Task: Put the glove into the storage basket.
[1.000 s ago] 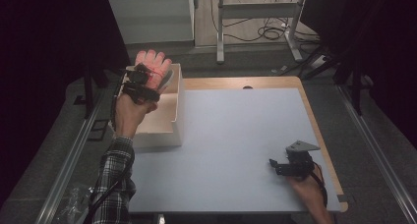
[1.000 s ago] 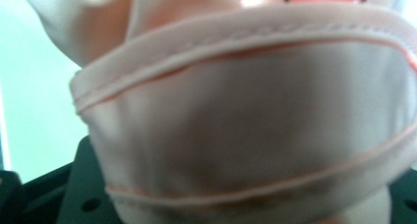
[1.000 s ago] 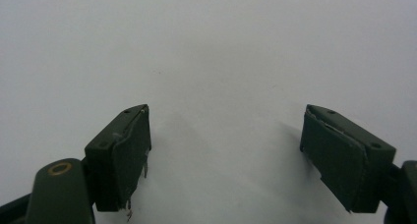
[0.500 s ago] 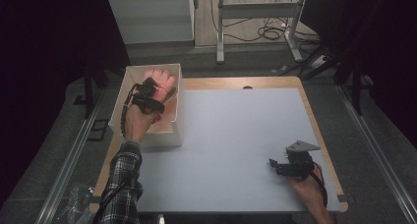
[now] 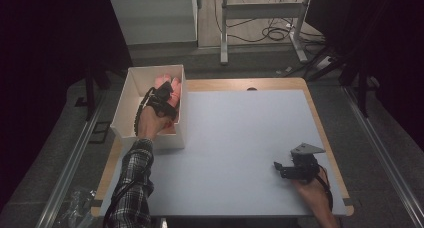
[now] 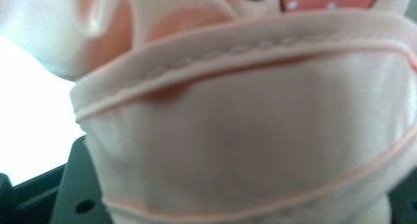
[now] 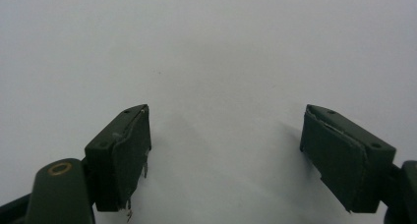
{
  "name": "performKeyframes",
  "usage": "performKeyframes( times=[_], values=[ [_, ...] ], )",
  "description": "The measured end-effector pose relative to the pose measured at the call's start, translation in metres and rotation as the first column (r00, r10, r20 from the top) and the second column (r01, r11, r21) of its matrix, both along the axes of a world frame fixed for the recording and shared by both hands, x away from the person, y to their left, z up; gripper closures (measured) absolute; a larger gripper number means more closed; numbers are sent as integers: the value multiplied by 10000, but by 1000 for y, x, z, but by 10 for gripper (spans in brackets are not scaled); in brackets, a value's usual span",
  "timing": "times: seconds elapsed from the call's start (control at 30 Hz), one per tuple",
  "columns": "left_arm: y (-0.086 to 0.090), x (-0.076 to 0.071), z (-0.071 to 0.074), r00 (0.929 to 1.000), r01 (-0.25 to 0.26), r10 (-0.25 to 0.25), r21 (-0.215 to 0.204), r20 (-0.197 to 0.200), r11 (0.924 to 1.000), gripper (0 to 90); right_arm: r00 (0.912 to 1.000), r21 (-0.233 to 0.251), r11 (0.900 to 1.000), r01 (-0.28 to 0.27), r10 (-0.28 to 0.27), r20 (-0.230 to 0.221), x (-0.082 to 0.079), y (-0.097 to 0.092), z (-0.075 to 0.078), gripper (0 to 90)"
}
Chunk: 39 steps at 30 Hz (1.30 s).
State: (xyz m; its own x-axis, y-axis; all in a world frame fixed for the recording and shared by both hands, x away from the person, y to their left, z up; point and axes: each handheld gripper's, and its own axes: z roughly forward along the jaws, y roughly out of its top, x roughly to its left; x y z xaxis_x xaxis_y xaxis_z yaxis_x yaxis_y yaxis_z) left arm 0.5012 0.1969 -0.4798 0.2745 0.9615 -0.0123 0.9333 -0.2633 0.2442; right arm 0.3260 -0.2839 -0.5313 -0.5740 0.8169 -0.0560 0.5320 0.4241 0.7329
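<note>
The pink cloth (image 6: 246, 135), a soft garment with stitched hems and a red, white-dotted patch at its top edge, sits inside the white box (image 5: 131, 88) at about ten o'clock on the surface (image 5: 240, 138), bunched toward the box's far right corner. In the left gripper view it presses right against the camera and covers the jaws, so I cannot tell whether the left claw (image 5: 165, 90) grips it or merely rests against it; the high view shows that claw low inside the box with pink fabric just beyond its tip. Judging from this, the work is either at the pick-up or the put-down of the cloth in the box, and the pictures do not settle which; lifting or letting go is what remains. The right claw (image 7: 223, 155) idles at about four o'clock, jaws spread wide with nothing between them, hovering close over bare grey surface. The box walls hem the left hand in closely, above all the right wall at the wrist, so the only free way out is straight up. From the box toward three o'clock the surface lies open, with its wooden rim (image 5: 320, 128) showing along the right side.
</note>
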Motion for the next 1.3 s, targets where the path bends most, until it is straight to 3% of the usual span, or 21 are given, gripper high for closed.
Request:
performKeyframes(
  times=[0.1, 0.27, 0.43, 0.67, 0.87, 1.1, 1.3],
  values=[
    [0, 4, -6, 9993, 33, -31, 33, -376, 10000, 335, 10000, 0, 10000, 2, -2, -2, 0, 0, 0, 195],
    [-2, 9, -18, 9978, 118, -107, 164, -654, 9998, 249, 10000, -3, 10000, 0, 0, 0, 0, 0, 0, 195],
    [-3, 9, -21, 9899, 950, -946, -14, -1052, 9955, 105, 10000, 6, 10000, 4, -4, 4, 0, 0, 0, 195],
    [8, 5, -13, 9928, 823, -900, -957, -790, 9920, 41, 10000, 0, 10000, -2, 2, 1, 0, 0, 0, 195],
    [16, -2, 0, 9962, 745, -787, -1018, -381, 9920, 33, 10000, 0, 10000, 2, -2, 1, 0, 0, 0, 195],
    [22, -9, 4, 9984, 550, -561, -971, -94, 9938, 27, 10000, -2, 10000, 1, -1, 7, 0, 0, 0, 195],
    [30, -17, 13, 9982, 471, -432, -1034, 405, 9935, 30, 10000, -1, 10000, 1, -1, 7, 0, 0, 0, 195]
  ],
)
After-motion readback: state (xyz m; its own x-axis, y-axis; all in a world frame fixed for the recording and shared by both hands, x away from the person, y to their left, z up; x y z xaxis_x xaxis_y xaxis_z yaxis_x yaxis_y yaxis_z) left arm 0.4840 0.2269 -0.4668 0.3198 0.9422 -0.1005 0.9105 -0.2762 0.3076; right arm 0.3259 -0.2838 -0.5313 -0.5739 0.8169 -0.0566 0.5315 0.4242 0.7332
